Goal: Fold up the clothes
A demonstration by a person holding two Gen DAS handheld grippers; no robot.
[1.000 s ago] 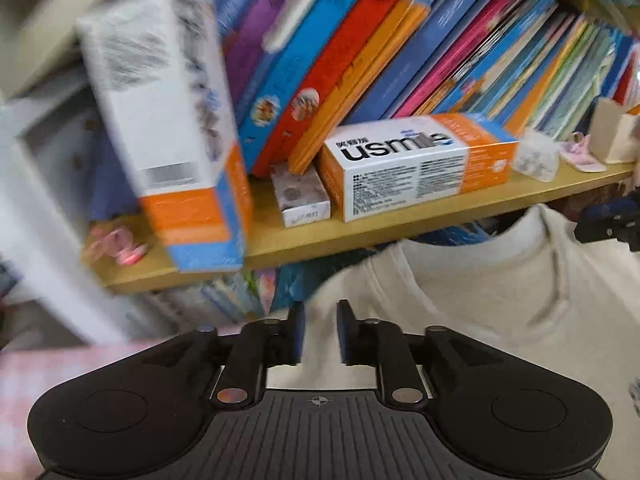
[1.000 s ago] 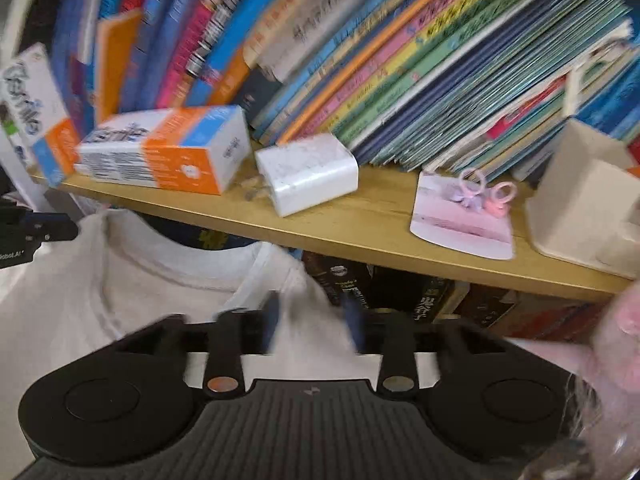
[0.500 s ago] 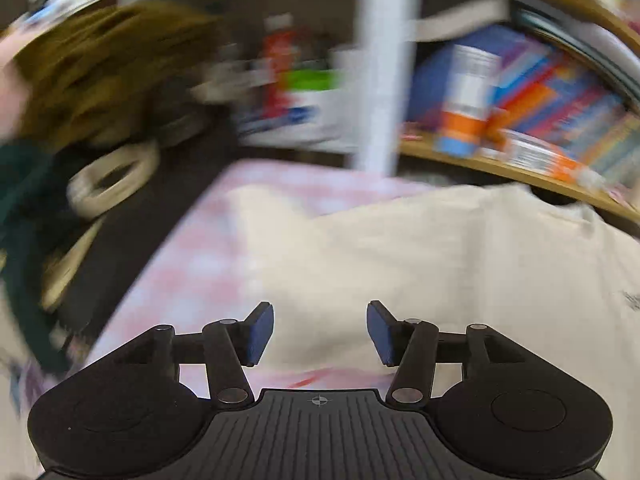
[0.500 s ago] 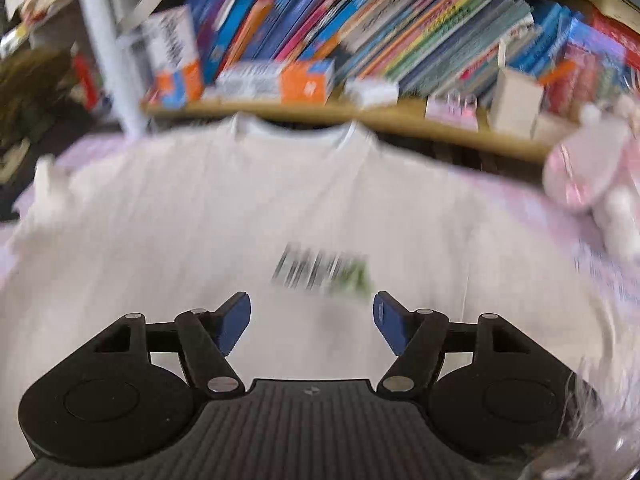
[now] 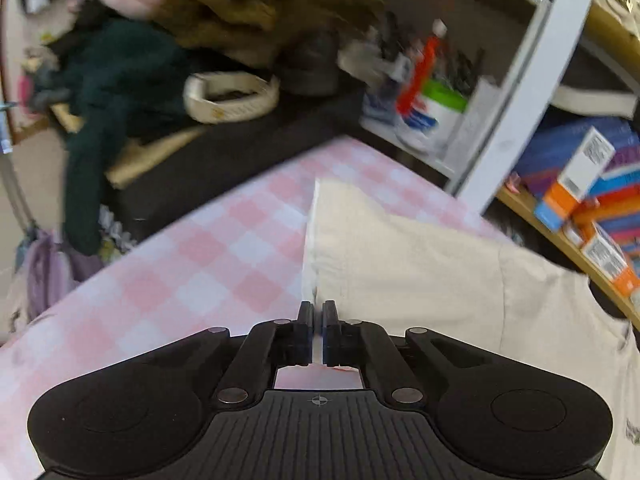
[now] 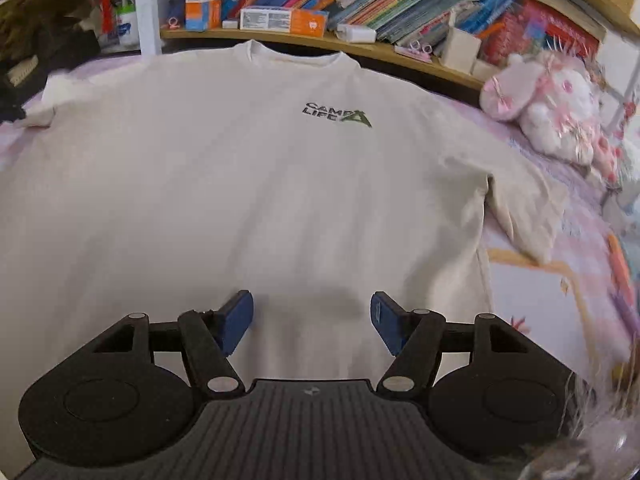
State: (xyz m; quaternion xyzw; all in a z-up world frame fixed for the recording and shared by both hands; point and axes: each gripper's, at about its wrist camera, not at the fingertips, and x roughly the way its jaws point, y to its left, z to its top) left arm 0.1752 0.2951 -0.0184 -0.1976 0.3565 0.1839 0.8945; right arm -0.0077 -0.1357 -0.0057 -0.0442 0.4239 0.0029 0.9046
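Observation:
A cream T-shirt (image 6: 260,184) lies flat, front up, on the bed, its collar toward the bookshelf and a small dark logo (image 6: 336,114) on its chest. My right gripper (image 6: 312,316) hovers open over the shirt's lower middle, with nothing between its blue pads. In the left wrist view the shirt's left sleeve (image 5: 380,248) spreads over the pink checked sheet (image 5: 200,264). My left gripper (image 5: 318,312) is shut on the near corner of that sleeve's cuff, and a thin strip of cloth shows between its fingers.
A wooden shelf (image 6: 360,46) packed with books and boxes runs just behind the collar. A pink plush toy (image 6: 540,108) sits on the bed at the right. Dark clothes (image 5: 120,72) are heaped beyond the bed's left edge, beside a white post (image 5: 520,92).
Both grippers pulled away from the shelf. The left swung to the left sleeve, opened, then shut on its cuff. The right drew back to the shirt's lower part and spread its jaws wider.

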